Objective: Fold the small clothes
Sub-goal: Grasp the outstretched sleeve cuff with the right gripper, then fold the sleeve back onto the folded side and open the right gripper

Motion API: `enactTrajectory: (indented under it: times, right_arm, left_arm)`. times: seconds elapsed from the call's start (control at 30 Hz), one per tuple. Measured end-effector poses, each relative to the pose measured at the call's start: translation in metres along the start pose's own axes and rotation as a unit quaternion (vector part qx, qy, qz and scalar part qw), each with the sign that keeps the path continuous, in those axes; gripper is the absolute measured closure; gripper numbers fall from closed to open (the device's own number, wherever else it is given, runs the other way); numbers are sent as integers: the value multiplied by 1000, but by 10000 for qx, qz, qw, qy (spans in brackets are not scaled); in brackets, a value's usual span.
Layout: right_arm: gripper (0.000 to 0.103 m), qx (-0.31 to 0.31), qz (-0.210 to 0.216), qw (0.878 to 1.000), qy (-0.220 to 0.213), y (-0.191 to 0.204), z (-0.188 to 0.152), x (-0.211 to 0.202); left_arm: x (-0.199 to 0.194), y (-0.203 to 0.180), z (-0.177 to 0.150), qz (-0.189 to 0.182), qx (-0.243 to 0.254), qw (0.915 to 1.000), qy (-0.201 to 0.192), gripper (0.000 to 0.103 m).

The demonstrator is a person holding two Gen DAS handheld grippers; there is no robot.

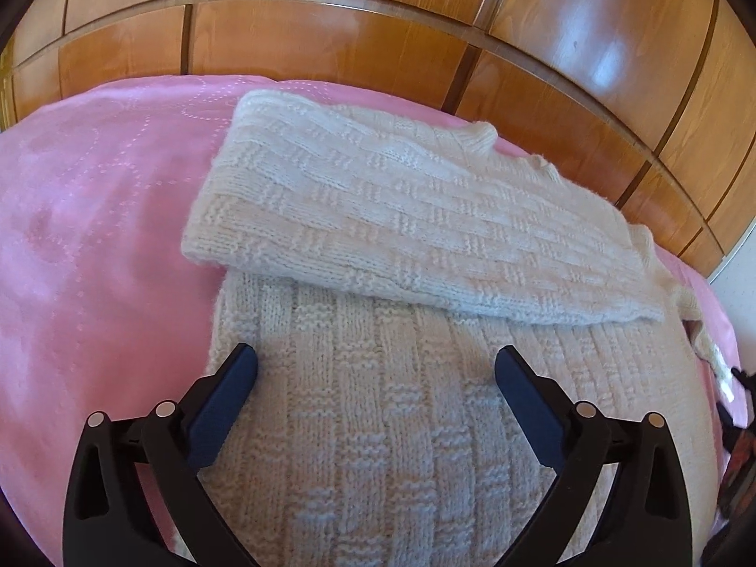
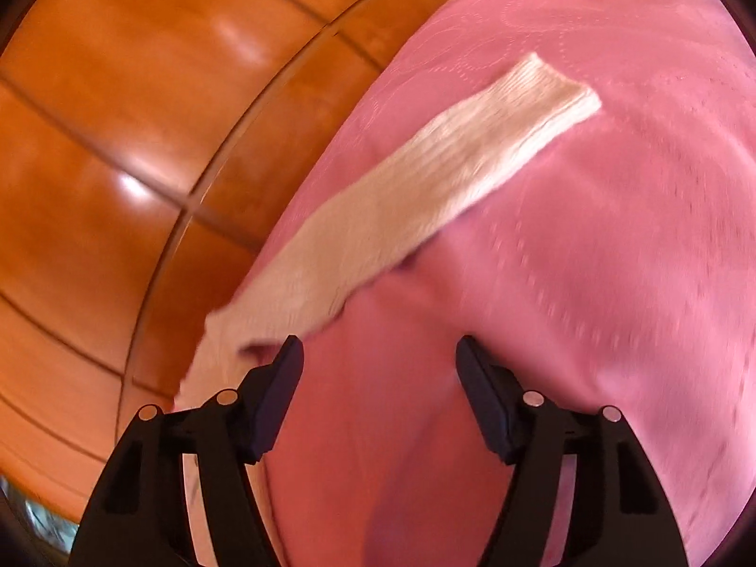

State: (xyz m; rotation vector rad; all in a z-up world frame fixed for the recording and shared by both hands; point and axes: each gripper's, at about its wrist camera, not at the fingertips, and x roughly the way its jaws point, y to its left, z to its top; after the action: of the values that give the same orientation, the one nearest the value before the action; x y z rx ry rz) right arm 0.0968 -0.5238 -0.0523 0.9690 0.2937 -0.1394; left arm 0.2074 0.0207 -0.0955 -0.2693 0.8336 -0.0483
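A small cream knitted sweater [image 1: 378,425] lies on the pink bedspread [image 1: 94,236], and one sleeve [image 1: 401,217] is folded across its upper part. My left gripper [image 1: 376,364] hovers just over the sweater's body, open wide, with no cloth pinched between its pads. In the blurred right wrist view the other cream sleeve [image 2: 425,179] stretches flat over the pink bedspread [image 2: 590,283], its cuff far from me. My right gripper [image 2: 379,352] is open above bare bedspread. Its left fingertip [image 2: 288,359] is close beside the sleeve's near end; contact cannot be told.
A glossy wooden wardrobe [image 1: 378,38] with panelled doors rises right behind the bed, also in the right wrist view as wooden panels [image 2: 141,141] to the left. A dark object [image 1: 737,425] shows at the bed's right edge.
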Motion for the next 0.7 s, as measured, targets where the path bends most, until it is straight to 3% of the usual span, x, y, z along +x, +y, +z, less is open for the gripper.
enactTrajectory:
  times: [0.13,0.4,0.7]
  right_arm:
    - [37,568,-4,9979,-309,-16,34,8]
    - [65,1816,86,9802,-786,-50,71,19]
    - [94,1883,-272,9795,-663,-61,92,29]
  left_arm:
    - [0,0,-1,-24,-12,10000,-28,4]
    - [1,1,-1,-56,-36,9999,-86,4]
    - [2,1,-1,-98,-74,9998,-148,4]
